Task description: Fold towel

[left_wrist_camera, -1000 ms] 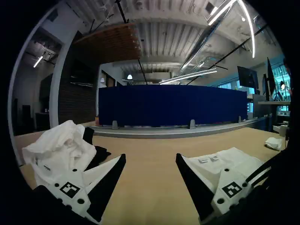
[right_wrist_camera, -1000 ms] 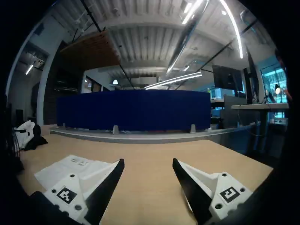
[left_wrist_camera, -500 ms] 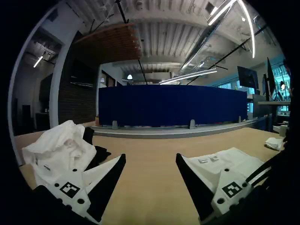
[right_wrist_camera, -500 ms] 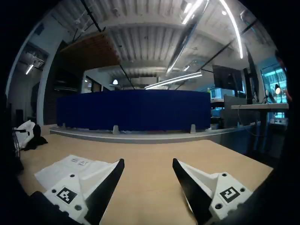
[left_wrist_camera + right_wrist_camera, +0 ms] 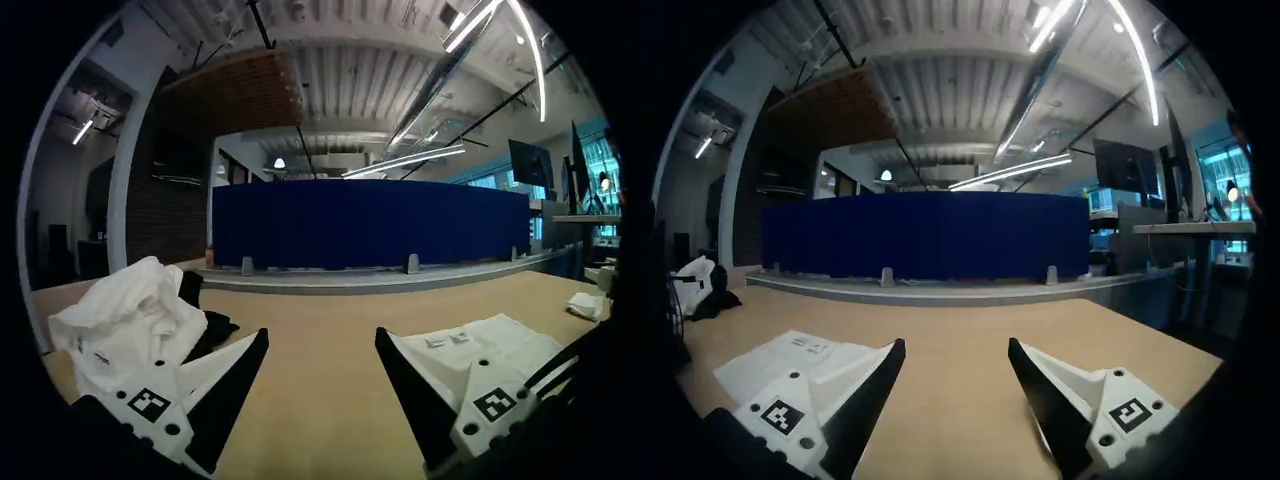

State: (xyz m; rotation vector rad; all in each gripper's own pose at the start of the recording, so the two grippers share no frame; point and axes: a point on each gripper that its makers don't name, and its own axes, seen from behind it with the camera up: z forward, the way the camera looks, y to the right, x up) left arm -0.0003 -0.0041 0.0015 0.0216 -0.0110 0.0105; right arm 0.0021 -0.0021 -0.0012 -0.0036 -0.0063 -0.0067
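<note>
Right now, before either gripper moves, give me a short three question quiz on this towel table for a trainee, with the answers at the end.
1. True or false: the left gripper has its jaws shut on the flat white towel.
2. In the left gripper view, what lies against the crumpled white cloth pile? A) a dark cloth B) a red cup C) a pair of scissors
3. Fill in: behind the wooden table stands a ___ partition.
Key: 1 false, its jaws stand open with nothing between them; 2 A; 3 blue.
</note>
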